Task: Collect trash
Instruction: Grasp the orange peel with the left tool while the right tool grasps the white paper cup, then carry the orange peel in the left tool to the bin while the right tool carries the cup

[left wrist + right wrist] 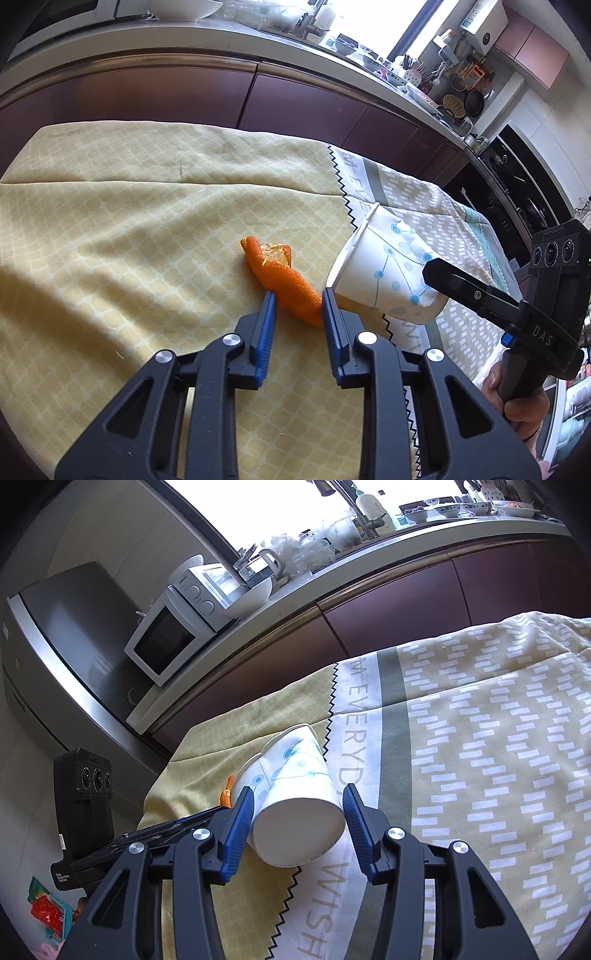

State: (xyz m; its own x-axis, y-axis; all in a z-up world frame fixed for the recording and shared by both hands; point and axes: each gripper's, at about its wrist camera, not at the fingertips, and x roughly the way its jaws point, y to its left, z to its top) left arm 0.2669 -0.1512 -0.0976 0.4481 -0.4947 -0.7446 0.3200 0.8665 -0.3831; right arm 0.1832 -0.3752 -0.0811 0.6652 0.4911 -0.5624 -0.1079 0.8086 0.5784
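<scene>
Orange peel strip (284, 282) lies on the yellow patterned cloth (129, 229), between the left gripper (298, 301)'s open fingers. At its 3 o'clock, the tipped white paper cup (295, 812) sits between the right gripper (298, 806)'s spread fingers, apparently ungripped. Likely nothing collected yet.

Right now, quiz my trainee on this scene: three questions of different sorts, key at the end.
1. True or false: the paper cup stands upright on the cloth.
2. What lies between the pads of the left gripper? A) a spoon B) an orange peel C) a bottle cap
3. Fill in: the right gripper has its jaws on either side of the cup's ____ end.

Key:
1. False; the cup lies on its side.
2. B
3. Bottom (closed) end; its mouth faces the left gripper.
</scene>
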